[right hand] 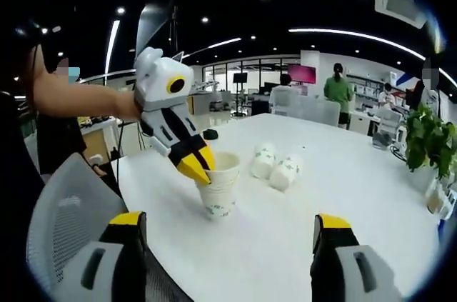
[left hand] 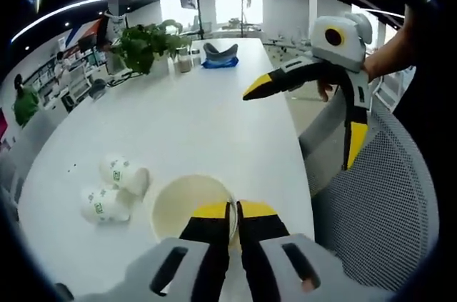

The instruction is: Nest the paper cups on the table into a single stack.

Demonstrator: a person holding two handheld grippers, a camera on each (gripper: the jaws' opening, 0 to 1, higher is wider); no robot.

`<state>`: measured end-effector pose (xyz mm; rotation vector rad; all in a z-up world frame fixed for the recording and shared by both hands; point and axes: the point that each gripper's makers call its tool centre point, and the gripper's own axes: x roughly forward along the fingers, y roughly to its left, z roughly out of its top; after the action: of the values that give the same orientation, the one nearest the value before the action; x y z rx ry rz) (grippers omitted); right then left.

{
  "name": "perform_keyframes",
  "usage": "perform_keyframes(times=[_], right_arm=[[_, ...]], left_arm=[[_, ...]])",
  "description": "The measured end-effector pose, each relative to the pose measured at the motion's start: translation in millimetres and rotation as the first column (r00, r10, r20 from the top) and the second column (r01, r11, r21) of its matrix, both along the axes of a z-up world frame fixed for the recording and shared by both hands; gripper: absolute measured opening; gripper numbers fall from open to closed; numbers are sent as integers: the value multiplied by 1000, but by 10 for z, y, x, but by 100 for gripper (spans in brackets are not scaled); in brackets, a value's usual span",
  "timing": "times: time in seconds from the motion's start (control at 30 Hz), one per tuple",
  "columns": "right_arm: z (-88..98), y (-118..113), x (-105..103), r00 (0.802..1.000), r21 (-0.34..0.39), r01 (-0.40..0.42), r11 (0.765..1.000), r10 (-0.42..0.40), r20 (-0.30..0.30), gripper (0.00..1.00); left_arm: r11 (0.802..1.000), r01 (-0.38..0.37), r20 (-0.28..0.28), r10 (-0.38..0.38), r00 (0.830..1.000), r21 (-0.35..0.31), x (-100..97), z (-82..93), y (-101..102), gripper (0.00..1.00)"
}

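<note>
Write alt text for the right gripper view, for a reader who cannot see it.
The left claw pinches the rim of an upright paper cup on a white table. Two more cups lie on their sides beyond it, and the right claw hangs open in the foreground.

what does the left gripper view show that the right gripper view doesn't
Left gripper view alone: the upright cup's open mouth from above, with the left hand-held gripper pinching its rim, a blue item at the table's far end, and a mesh chair back.

Right gripper view alone: the upright cup's printed side, several rims showing it is already a stack, and the right hand-held gripper open and empty.

Both: the white table, two cups lying on their sides, and the potted plant.
</note>
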<state>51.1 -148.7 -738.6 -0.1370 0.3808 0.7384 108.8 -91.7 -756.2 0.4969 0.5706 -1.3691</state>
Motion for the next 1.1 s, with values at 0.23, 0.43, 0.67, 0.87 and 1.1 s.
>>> perform_keyframes(times=[0.23, 0.43, 0.67, 0.87, 1.1], right_arm=[[-39, -9, -5, 1000, -11, -5, 1000, 5, -8, 98], [-54, -18, -2, 1000, -17, -1, 1000, 1, -10, 97], [-70, -27, 1, 1000, -23, 2, 1000, -2, -11, 96], [-78, -25, 3, 1000, -31, 5, 999, -6, -12, 95], [-93, -42, 11, 1000, -40, 13, 999, -13, -14, 94]], left_arm=[[1000, -6, -47, 5, 999, -20, -11, -20, -17, 2], [1000, 6, -53, -6, 999, 0, -26, -110, 5, 2], [1000, 3, -73, -4, 997, -5, -12, -162, 10, 3], [1000, 2, -90, -2, 996, -1, -7, -198, 13, 5], [1000, 8, -65, -8, 998, 2, -12, -175, 13, 10]])
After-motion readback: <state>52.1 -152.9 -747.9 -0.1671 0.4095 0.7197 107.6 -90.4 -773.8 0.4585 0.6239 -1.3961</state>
